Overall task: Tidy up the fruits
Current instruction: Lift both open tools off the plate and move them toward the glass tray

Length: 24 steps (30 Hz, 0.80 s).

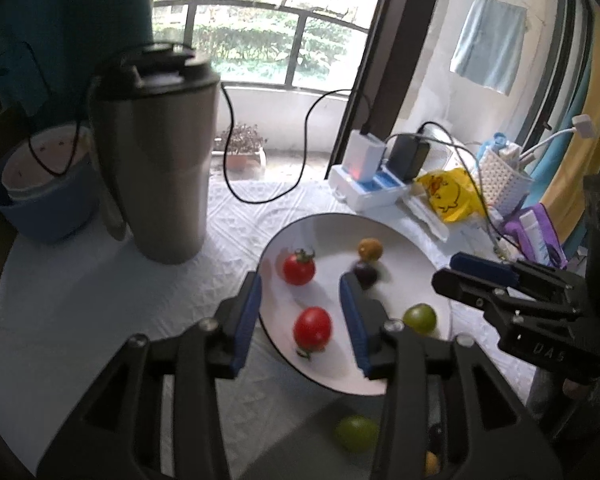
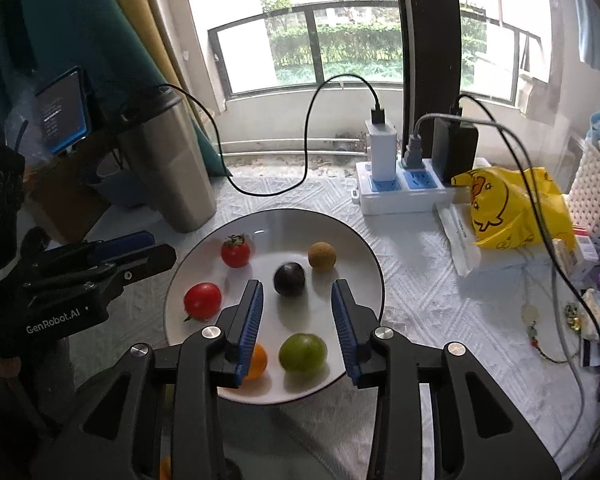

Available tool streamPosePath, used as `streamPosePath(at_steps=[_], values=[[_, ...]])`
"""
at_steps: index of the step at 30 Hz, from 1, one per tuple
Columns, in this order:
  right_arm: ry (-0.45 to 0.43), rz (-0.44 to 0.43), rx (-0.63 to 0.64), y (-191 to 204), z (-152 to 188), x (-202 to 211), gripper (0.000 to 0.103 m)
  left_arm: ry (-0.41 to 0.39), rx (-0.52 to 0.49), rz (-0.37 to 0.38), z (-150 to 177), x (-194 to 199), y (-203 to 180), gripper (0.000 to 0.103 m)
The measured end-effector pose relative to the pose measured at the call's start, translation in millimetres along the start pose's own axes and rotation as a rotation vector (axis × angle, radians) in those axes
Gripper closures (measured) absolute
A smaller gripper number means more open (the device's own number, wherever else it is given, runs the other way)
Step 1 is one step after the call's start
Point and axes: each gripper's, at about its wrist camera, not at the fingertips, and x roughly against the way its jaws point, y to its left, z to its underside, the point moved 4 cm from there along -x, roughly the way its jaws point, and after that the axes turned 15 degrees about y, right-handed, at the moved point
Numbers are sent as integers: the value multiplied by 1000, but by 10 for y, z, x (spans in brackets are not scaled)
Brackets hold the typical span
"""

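Observation:
A white plate [image 1: 340, 220] [image 2: 364, 248] on the pale cloth holds two red tomatoes [image 1: 299, 267] [image 1: 312, 328], a brown fruit [image 2: 322, 256], a dark plum [image 2: 289, 279], a green fruit [image 2: 303, 353] and an orange one [image 2: 260, 360], half hidden by a finger. My left gripper [image 1: 300, 284] is open over the plate's left side. The nearer tomato lies between its blue pads, touching neither. My right gripper [image 2: 297, 286] is open too, its pads standing either side of the green fruit with gaps. Each gripper shows in the other's view [image 1: 460, 270] [image 2: 152, 248].
A steel tumbler [image 1: 160, 160] [image 2: 172, 168] stands left of the plate, a blue bowl [image 1: 40, 200] behind it. A power strip [image 2: 400, 196] with chargers and looping cables, a yellow bag [image 2: 512, 208] and a white basket [image 2: 596, 200] crowd the right. Another green fruit [image 1: 356, 434] lies off the plate, near me.

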Motion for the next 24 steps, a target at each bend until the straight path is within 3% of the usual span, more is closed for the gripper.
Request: streamPosePath(at_steps=[13, 24], values=[[-56, 30, -4, 93, 280, 471, 65, -61, -22, 15, 322, 496, -215, 61], [-77, 43, -8, 132, 556, 719, 65, -77, -20, 20, 630, 696, -326, 60]])
